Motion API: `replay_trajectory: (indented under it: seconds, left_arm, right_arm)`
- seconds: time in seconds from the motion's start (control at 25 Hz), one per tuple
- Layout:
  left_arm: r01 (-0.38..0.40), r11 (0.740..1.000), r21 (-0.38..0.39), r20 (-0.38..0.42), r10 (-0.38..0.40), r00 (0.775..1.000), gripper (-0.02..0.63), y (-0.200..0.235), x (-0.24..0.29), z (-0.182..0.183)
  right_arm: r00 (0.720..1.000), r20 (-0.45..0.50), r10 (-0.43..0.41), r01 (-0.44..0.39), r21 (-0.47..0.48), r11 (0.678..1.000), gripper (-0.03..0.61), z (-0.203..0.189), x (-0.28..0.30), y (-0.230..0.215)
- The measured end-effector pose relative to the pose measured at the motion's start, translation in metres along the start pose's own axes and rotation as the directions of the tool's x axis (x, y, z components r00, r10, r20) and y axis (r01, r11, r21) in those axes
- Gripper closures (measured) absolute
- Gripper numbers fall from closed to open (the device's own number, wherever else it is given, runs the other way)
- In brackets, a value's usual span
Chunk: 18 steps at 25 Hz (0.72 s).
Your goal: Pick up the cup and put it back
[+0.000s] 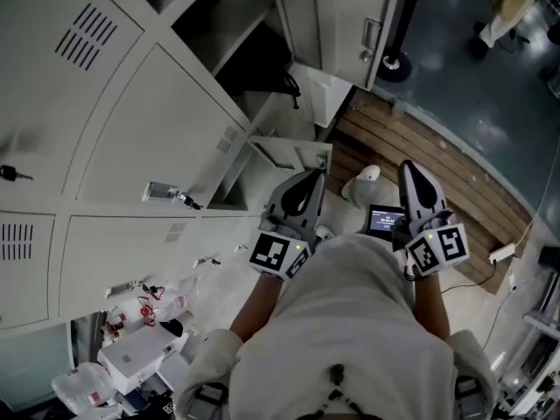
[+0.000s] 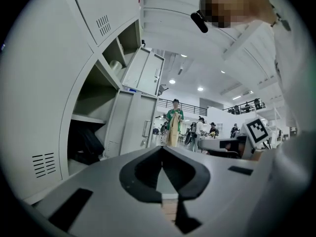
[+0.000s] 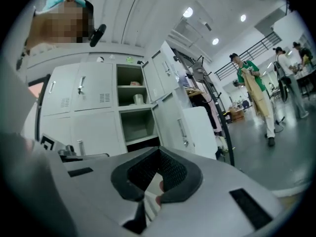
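Note:
A pale cup [image 3: 138, 98] stands on a shelf in an open locker compartment, far ahead of my right gripper [image 3: 159, 150]. In the left gripper view the cup [image 2: 116, 64] shows up and to the left in the same compartment, well away from my left gripper [image 2: 162, 148]. In the head view both grippers are held close in front of the person's body, the left gripper [image 1: 312, 176] beside the lockers and the right gripper [image 1: 409, 167] over the wooden floor strip. Both point level, with jaws together and nothing between them. The head view does not show the cup.
Grey lockers [image 1: 131, 147] fill the left, with an open door [image 1: 289, 151] near the left gripper. A black bag [image 2: 86, 144] lies in a lower compartment. Boxes and bags [image 1: 131, 357] sit on the floor. People [image 2: 173, 122] stand far off in the hall.

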State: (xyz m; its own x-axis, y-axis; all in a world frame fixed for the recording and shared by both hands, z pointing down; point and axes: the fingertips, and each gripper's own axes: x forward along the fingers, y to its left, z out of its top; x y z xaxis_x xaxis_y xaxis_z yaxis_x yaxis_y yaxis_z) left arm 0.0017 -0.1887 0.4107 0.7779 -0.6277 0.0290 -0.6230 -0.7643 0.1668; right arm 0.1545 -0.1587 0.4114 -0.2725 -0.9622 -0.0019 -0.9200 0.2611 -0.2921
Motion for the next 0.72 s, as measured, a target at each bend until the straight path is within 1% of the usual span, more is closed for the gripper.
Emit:
replay_trajectory:
  seconds: [0.12, 0.24, 0.32, 0.52, 0.72]
  left_arm:
    - [0.014, 1.0, 0.013, -0.018, -0.014, 1.0, 0.606, -0.005, 0.002, -0.009]
    - [0.006, 1.0, 0.022, -0.02, -0.005, 1.0, 0.606, -0.006, -0.001, -0.013]
    - [-0.015, 1.0, 0.018, -0.013, 0.016, 1.0, 0.606, -0.001, -0.006, -0.014]
    - [-0.096, 0.995, 0.006, -0.006, 0.096, 0.995, 0.606, 0.014, -0.024, -0.014]
    - [-0.123, 0.992, -0.005, 0.003, 0.123, 0.992, 0.606, 0.015, -0.031, -0.017]
  right_arm:
    - [0.997, -0.015, 0.079, -0.078, 0.027, 0.997, 0.554, -0.018, -0.005, 0.018]
    - [0.993, -0.041, 0.114, -0.114, 0.013, 0.993, 0.554, -0.027, -0.001, 0.026]
    - [0.99, -0.05, 0.134, -0.133, 0.013, 0.991, 0.554, -0.031, 0.005, 0.031]
    - [0.982, -0.065, 0.177, -0.177, 0.014, 0.984, 0.554, -0.039, 0.017, 0.043]
    - [0.977, -0.083, 0.195, -0.197, -0.01, 0.98, 0.554, -0.041, 0.018, 0.047]
